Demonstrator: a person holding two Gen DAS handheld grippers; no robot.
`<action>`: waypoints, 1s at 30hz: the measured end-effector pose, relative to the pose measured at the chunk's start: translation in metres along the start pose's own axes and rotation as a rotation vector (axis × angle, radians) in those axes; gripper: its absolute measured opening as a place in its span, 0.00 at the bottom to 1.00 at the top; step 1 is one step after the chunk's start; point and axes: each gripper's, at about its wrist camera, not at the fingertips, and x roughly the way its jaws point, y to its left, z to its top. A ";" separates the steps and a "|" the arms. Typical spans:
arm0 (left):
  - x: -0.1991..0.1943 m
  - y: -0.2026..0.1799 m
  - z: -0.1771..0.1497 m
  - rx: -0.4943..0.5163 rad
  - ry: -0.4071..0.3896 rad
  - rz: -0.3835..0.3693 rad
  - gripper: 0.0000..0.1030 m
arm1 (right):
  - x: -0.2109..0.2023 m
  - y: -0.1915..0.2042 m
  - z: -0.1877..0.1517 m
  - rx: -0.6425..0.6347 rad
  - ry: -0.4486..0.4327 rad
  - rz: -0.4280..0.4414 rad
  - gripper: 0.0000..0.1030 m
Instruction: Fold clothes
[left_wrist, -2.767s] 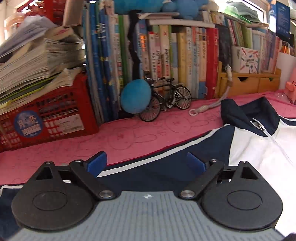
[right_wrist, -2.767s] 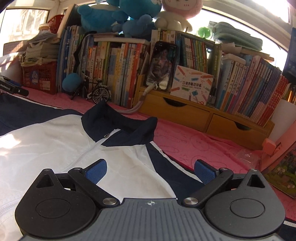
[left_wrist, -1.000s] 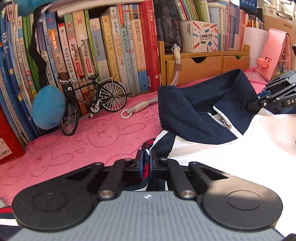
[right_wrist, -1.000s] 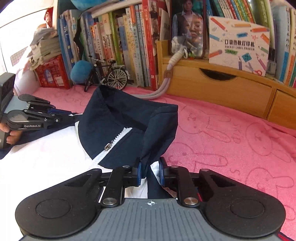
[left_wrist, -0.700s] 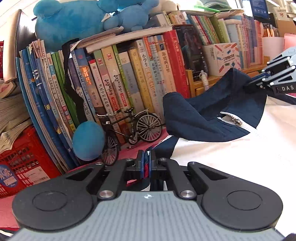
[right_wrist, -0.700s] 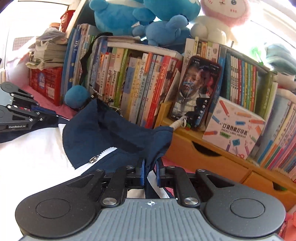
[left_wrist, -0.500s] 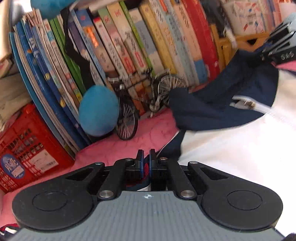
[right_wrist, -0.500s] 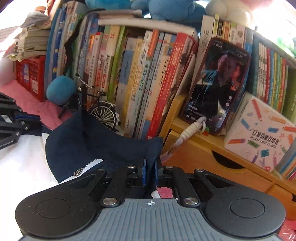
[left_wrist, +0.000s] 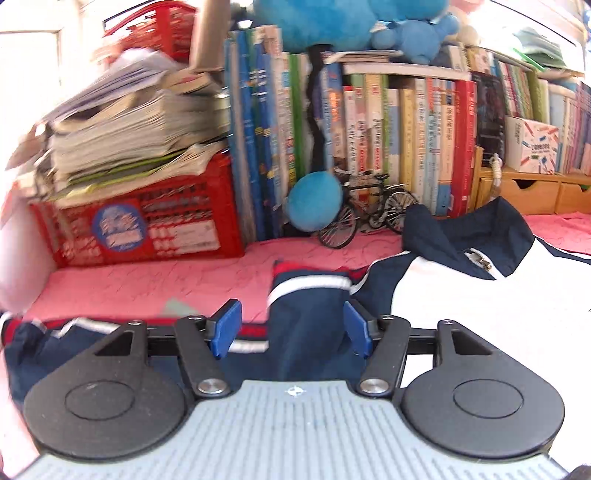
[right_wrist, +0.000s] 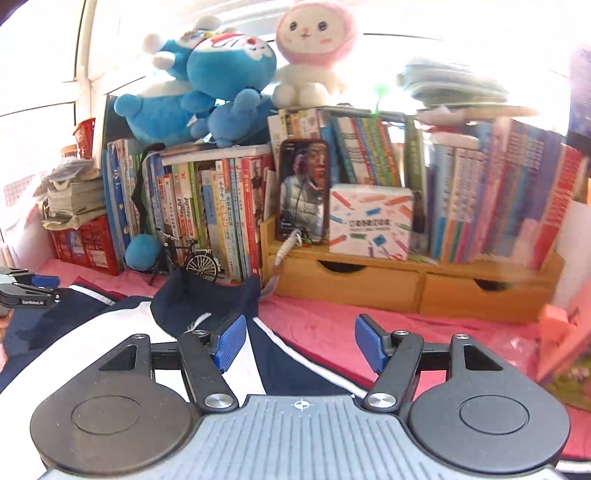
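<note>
A navy and white zip jacket (left_wrist: 461, 295) lies on the pink blanket (left_wrist: 147, 280), collar toward the books. Its left sleeve, with a red and white cuff (left_wrist: 310, 280), is bunched up in front of my left gripper (left_wrist: 291, 328). That gripper is open, the sleeve cloth lying between its blue pads without being pinched. My right gripper (right_wrist: 299, 345) is open and empty over the jacket's right shoulder (right_wrist: 295, 365), with the navy collar (right_wrist: 207, 295) just ahead to the left. The left gripper also shows at the far left of the right wrist view (right_wrist: 29, 291).
A wall of books (left_wrist: 369, 147) lines the back, with a red crate (left_wrist: 140, 225) of papers at left. A model bicycle (left_wrist: 365, 218), a blue plush ball (left_wrist: 314, 203), wooden drawers (right_wrist: 406, 288), a phone (right_wrist: 303, 192) and plush toys (right_wrist: 221, 92) stand there too.
Both grippers were shut on the jacket near the collar, lifting it toward the books. Now both have opened, let go of the cloth and drawn back; the jacket lies flat again.
</note>
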 end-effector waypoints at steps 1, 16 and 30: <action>-0.005 0.012 -0.008 -0.043 0.018 0.039 0.67 | -0.014 -0.007 -0.014 0.027 0.013 -0.015 0.67; 0.003 0.167 -0.053 -0.495 0.098 0.624 0.87 | -0.082 0.082 -0.117 0.021 0.127 0.066 0.71; 0.015 0.206 0.004 -0.311 -0.172 0.831 0.08 | -0.137 0.112 -0.099 -0.064 0.226 -0.077 0.82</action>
